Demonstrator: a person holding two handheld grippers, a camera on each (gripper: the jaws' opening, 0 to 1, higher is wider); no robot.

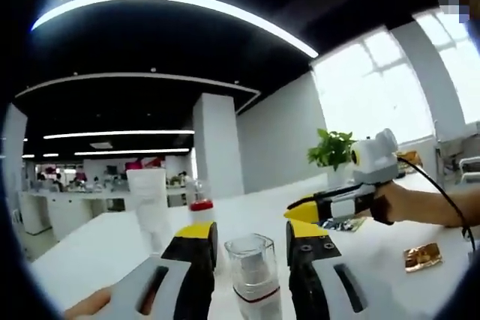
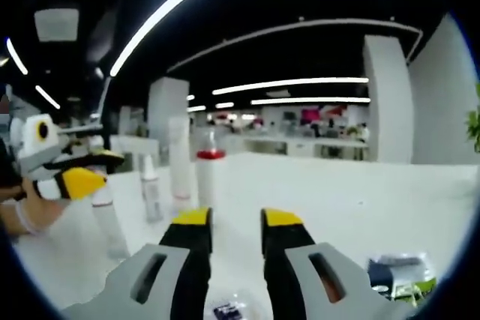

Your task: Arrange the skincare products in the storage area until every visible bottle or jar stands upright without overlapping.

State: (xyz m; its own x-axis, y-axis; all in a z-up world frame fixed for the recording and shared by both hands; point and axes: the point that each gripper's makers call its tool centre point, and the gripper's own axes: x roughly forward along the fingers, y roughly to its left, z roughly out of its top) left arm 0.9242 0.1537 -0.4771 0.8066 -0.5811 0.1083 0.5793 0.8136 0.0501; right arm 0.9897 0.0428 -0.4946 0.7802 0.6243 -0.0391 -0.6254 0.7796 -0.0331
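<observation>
My left tongs [image 1: 251,249] straddle an upright clear-capped bottle [image 1: 253,275] on the white worktop [image 1: 90,252]; I cannot tell whether they grip it. My right tongs [image 2: 235,230] are parted and empty. Beyond stand a red-capped bottle [image 2: 208,177], a tall white tube [image 2: 179,162] and a small spray bottle [image 2: 151,189], all upright.

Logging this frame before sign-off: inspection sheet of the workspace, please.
Surface: white table, bare in the middle.
Job's things: clear-capped bottle upright between the left gripper's jaws; red-capped bottle, tall white bottle and small bottle upright, apart.
Clutter: gold packet; dark packets.
Grippers: left gripper open around the clear-capped bottle; right gripper open, empty.
Cables: black cable behind right gripper.
Surroundings: open office, plant, windows.
</observation>
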